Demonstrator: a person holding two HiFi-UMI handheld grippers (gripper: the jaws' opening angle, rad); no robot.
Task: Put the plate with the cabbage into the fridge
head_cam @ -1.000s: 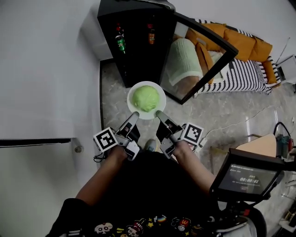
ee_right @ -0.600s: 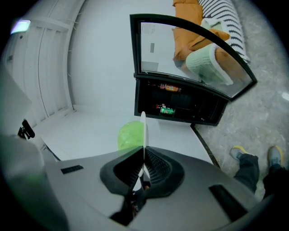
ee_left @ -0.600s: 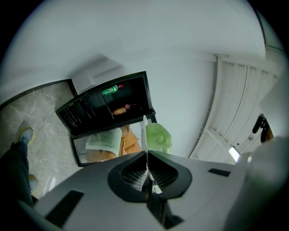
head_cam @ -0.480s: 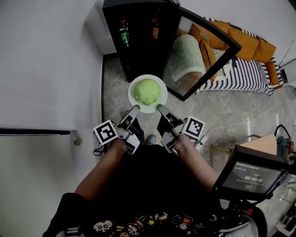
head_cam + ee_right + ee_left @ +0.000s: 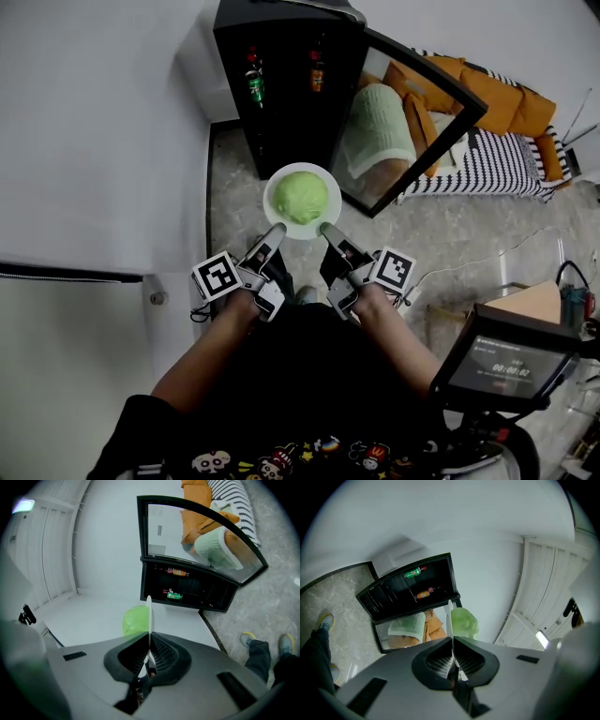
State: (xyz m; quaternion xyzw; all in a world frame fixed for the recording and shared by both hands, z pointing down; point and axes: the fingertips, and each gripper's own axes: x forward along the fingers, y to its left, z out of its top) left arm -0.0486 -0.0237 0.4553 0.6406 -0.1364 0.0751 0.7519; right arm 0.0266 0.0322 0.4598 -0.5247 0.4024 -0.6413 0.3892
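Your left gripper (image 5: 275, 231) and right gripper (image 5: 325, 229) each pinch the near rim of the white plate (image 5: 274, 187), one on each side. If one grip slips or you tilt, the cabbage (image 5: 300, 196) could roll off, or the plate could strike the door (image 5: 412, 141). Plate and cabbage sit just beyond the jaw tips, near the open fridge (image 5: 281, 112).

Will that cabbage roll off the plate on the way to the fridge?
Possibly: the cabbage is round, apparently loose on a flat plate. The left gripper and right gripper pinch only its near rim, so it could tip forward.
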